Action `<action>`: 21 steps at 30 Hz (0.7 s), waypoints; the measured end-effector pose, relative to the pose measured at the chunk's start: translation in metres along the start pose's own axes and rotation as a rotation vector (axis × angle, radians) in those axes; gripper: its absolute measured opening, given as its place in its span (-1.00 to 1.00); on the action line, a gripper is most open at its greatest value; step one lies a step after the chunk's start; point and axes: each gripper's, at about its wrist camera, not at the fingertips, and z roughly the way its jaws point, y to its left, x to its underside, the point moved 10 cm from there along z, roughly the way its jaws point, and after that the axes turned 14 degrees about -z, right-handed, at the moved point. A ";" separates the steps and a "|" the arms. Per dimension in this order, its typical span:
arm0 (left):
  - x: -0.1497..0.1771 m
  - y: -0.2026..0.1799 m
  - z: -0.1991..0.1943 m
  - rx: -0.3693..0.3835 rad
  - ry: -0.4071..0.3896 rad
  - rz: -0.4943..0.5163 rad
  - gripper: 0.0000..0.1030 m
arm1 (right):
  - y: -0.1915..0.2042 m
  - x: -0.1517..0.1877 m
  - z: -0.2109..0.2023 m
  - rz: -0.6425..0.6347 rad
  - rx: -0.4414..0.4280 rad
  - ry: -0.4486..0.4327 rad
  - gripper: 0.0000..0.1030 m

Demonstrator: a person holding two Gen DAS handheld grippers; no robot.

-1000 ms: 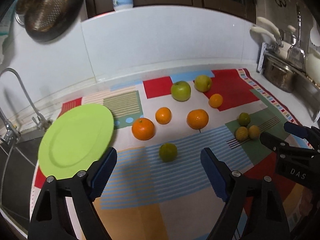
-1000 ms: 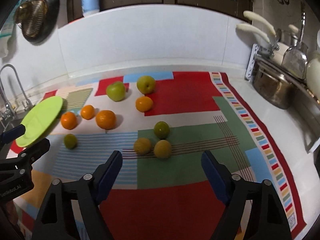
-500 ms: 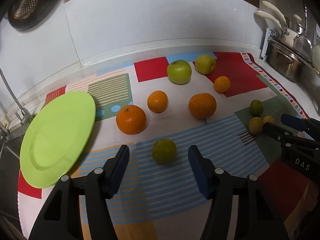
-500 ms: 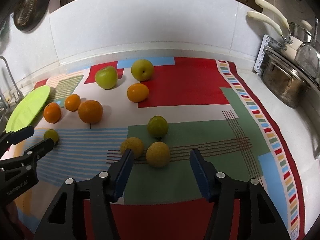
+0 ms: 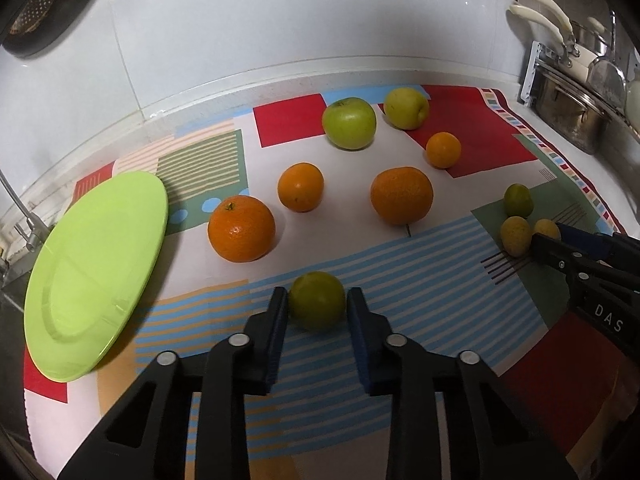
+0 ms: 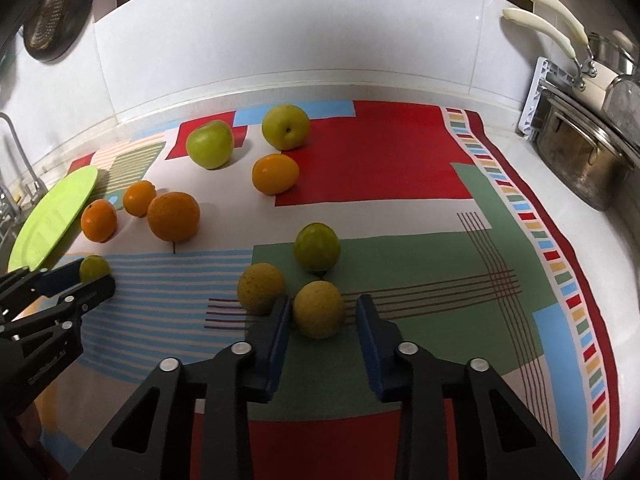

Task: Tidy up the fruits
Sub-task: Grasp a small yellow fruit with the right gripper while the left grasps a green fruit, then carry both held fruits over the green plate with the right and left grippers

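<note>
Fruits lie on a colourful mat. My left gripper (image 5: 317, 300) has its fingers closed against both sides of a small green citrus (image 5: 317, 300). My right gripper (image 6: 322, 308) straddles a yellowish fruit (image 6: 319, 309); a small gap shows on the right side. Another yellowish fruit (image 6: 261, 288) and a green one (image 6: 317, 247) lie beside it. Oranges (image 5: 241, 228) (image 5: 300, 187) (image 5: 401, 196) (image 5: 443, 149) and two green apples (image 5: 349, 123) (image 5: 406, 108) lie further back. A green plate (image 5: 96, 268) sits at the left.
A sink and tap (image 5: 16, 216) are left of the plate. A steel pot (image 6: 584, 160) and utensil rack stand at the right. The white tiled wall (image 5: 300, 20) rises behind the mat (image 6: 380, 160).
Both grippers moved forward and down onto their fruits and narrowed. The left closed on the green citrus; the right closed around the yellowish fruit.
</note>
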 end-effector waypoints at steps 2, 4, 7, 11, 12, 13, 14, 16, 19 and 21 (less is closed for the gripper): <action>0.000 0.000 0.000 0.001 0.000 -0.001 -0.45 | 0.001 0.000 -0.001 0.003 -0.002 -0.004 -0.45; 0.000 -0.001 -0.001 0.009 0.001 -0.002 -0.45 | 0.001 0.000 -0.003 0.007 -0.008 -0.006 -0.45; -0.002 -0.005 -0.006 0.023 -0.006 0.003 -0.45 | 0.002 0.001 -0.006 0.014 -0.014 -0.013 -0.45; -0.004 -0.009 -0.018 0.039 -0.019 0.003 -0.45 | 0.004 0.000 -0.016 0.022 -0.021 -0.035 -0.45; -0.005 -0.010 -0.021 0.045 -0.022 0.002 -0.45 | 0.004 -0.001 -0.019 0.024 -0.022 -0.042 -0.45; -0.005 -0.011 -0.025 0.050 -0.026 0.002 -0.45 | 0.005 -0.001 -0.023 0.025 -0.023 -0.049 -0.45; -0.005 -0.011 -0.029 0.055 -0.032 0.001 -0.45 | 0.006 -0.002 -0.027 0.026 -0.025 -0.057 -0.45; -0.006 -0.012 -0.038 0.061 -0.045 0.000 -0.45 | 0.009 -0.003 -0.034 0.026 -0.031 -0.070 -0.45; -0.007 -0.012 -0.052 0.070 -0.067 -0.007 -0.45 | 0.015 -0.006 -0.047 0.018 -0.040 -0.095 -0.45; -0.007 -0.011 -0.063 0.074 -0.084 -0.011 -0.45 | 0.020 -0.007 -0.057 0.010 -0.046 -0.111 -0.45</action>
